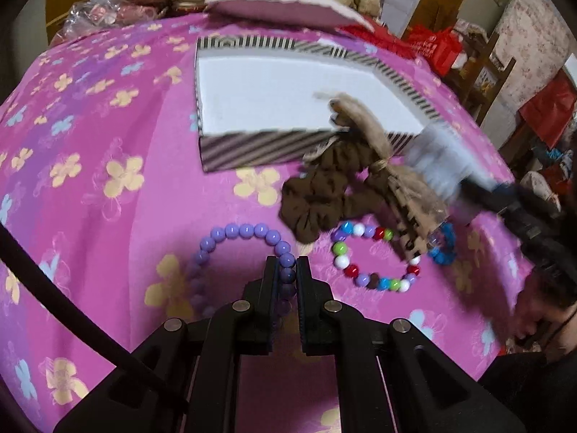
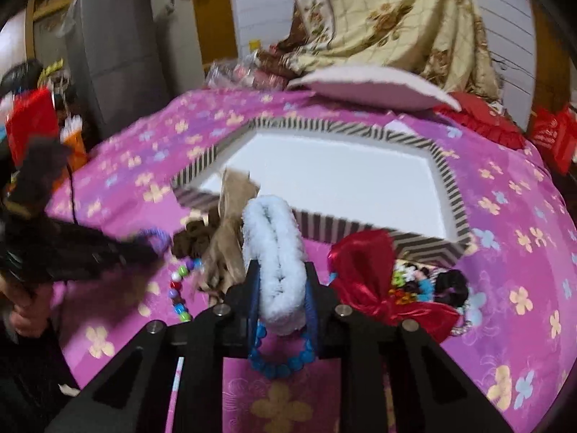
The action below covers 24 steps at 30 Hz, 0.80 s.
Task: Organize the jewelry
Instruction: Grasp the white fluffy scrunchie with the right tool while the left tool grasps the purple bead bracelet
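Note:
My left gripper (image 1: pixel 287 270) is shut on a purple bead bracelet (image 1: pixel 238 232) that lies on the pink flowered cloth (image 1: pixel 90 180). My right gripper (image 2: pixel 281 281) is shut on a fluffy white scrunchie (image 2: pixel 276 249) and shows blurred in the left wrist view (image 1: pixel 438 166). An open striped box (image 1: pixel 274 97) with a white inside stands beyond; it also shows in the right wrist view (image 2: pixel 324 184). A brown scrunchie (image 1: pixel 317 195), a tan ribbon bow (image 1: pixel 364 122), a multicoloured bead bracelet (image 1: pixel 375 256) and a blue bead bracelet (image 2: pixel 281 357) lie in front of the box.
A red satin bow (image 2: pixel 364 274), a black scrunchie (image 2: pixel 452 285) and small colourful pieces (image 2: pixel 405 281) lie right of my right gripper. A pink-white pad (image 2: pixel 368 86) and piled fabric (image 2: pixel 389 18) sit behind the box. A black cable (image 1: pixel 72 310) crosses the left.

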Each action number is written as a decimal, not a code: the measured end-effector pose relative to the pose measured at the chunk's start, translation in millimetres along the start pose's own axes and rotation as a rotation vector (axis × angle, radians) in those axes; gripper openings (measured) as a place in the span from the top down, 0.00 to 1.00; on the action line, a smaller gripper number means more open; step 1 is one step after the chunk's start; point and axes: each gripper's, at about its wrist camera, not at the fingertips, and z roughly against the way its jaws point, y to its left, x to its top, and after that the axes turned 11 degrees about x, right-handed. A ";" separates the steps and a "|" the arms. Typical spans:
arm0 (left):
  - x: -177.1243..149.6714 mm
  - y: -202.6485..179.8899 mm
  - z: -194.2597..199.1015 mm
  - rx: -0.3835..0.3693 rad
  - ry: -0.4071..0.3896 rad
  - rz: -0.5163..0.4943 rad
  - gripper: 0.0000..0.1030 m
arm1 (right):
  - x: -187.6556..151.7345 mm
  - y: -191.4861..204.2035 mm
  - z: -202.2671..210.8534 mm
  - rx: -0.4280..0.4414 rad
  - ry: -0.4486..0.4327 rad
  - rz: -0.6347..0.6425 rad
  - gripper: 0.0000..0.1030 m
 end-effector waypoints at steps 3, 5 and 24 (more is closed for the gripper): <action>-1.7 -1.3 2.7 0.009 -0.021 -0.004 1.00 | 2.7 -4.8 12.2 -0.012 -0.048 -0.029 0.78; -1.4 0.2 10.4 0.002 -0.056 0.003 1.00 | 4.0 -8.6 18.2 -0.022 -0.074 -0.047 0.78; 1.3 12.7 70.1 0.026 -0.260 0.226 1.00 | -1.1 -9.1 27.1 -0.011 -0.080 -0.144 0.78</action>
